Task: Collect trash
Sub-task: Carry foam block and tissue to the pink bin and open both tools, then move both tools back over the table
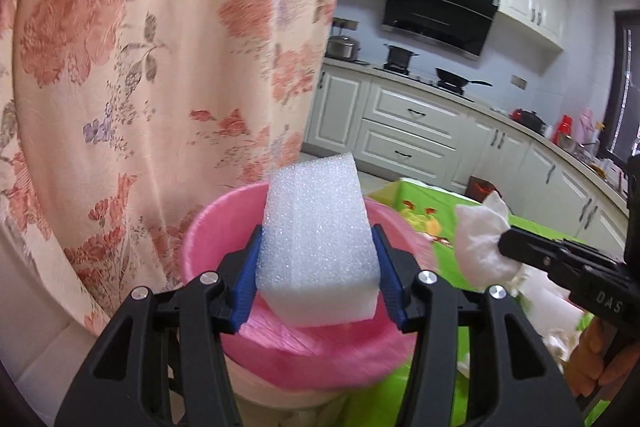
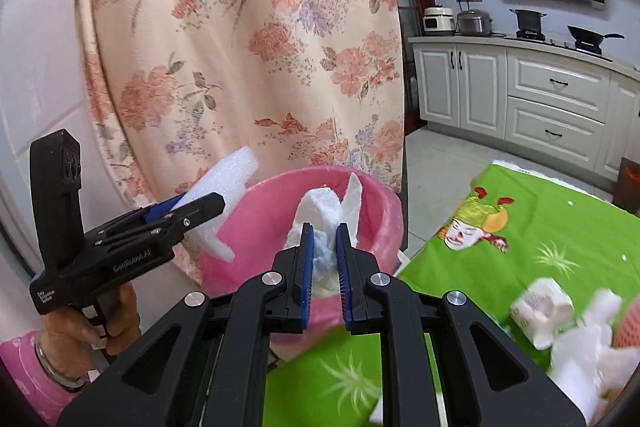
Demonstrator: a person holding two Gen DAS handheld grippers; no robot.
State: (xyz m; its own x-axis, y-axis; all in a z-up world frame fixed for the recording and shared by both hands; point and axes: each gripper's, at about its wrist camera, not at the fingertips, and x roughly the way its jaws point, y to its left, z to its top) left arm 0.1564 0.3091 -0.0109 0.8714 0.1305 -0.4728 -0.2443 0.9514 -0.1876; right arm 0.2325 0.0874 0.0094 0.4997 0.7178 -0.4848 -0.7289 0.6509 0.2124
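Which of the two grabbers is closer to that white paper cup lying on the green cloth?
The right. The right gripper, clamped on a tissue wad, is by the pink bin, beside the cloth holding the cup. The left gripper, holding foam, is at the bin's far side.

foam [image 1: 316,239]: white | bin liner [image 1: 320,343]: pink | curtain [image 1: 140,67]: peach floral | tablecloth [image 2: 540,227]: green cartoon print
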